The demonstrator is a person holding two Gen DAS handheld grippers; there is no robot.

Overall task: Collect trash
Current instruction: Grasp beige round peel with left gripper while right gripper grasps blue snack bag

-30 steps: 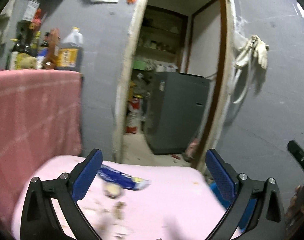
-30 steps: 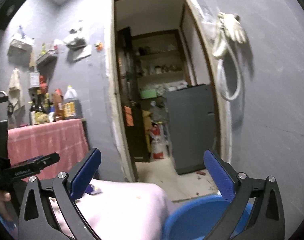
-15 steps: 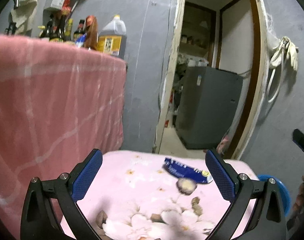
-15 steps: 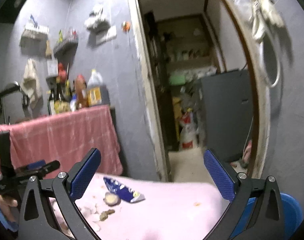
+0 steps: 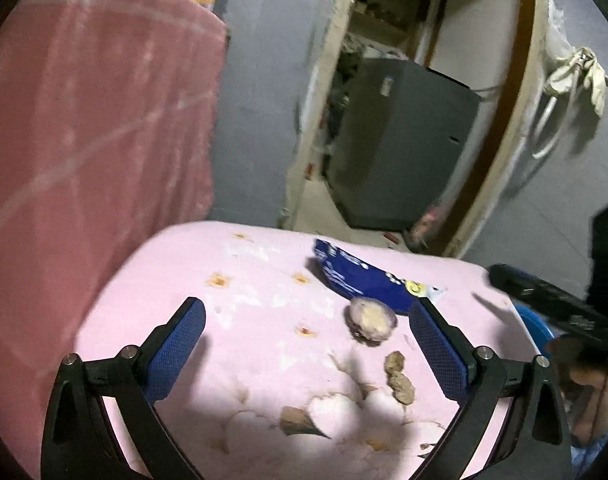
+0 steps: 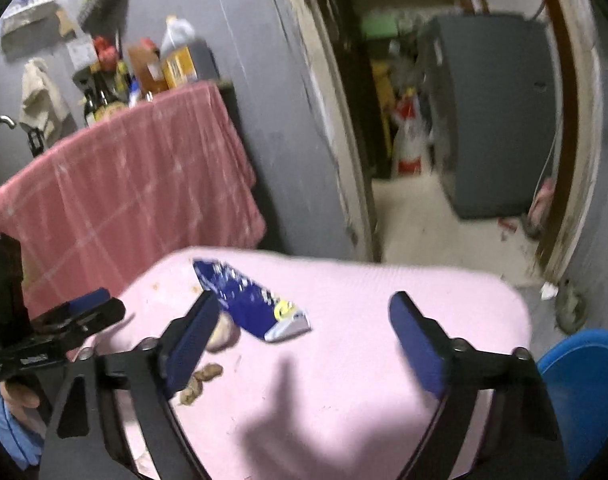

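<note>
While we are leaning over a low surface under a pink floral cloth (image 5: 263,312), a grey-walled room is spreading out behind it: an open doorway (image 5: 388,92) giving onto a grey cabinet (image 5: 400,144), and a higher counter draped in a red checked cloth (image 6: 135,184) that is carrying bottles (image 6: 151,68). We are counting one blue snack wrapper (image 5: 360,280) lying flat toward the far side of the pink cloth, one rounded half-eaten scrap (image 5: 370,320) just beside it, and at least three small brown bits (image 5: 400,376) nearer to us. One blue bin (image 6: 584,392) is standing beside the surface, cut off by the frame edge. Our left gripper (image 5: 308,344) is hanging with its jaws spread wide and holding nothing. Our right gripper (image 6: 299,340) is narrowing its jaws, which are gripping nothing, with the wrapper lying beyond and between them. Motion blur is smearing the bottles, so we cannot count them or read their labels, and one right finger (image 6: 191,340) is partly hiding the rounded scrap. Pale gloves (image 5: 580,72) are hanging by the door.
</note>
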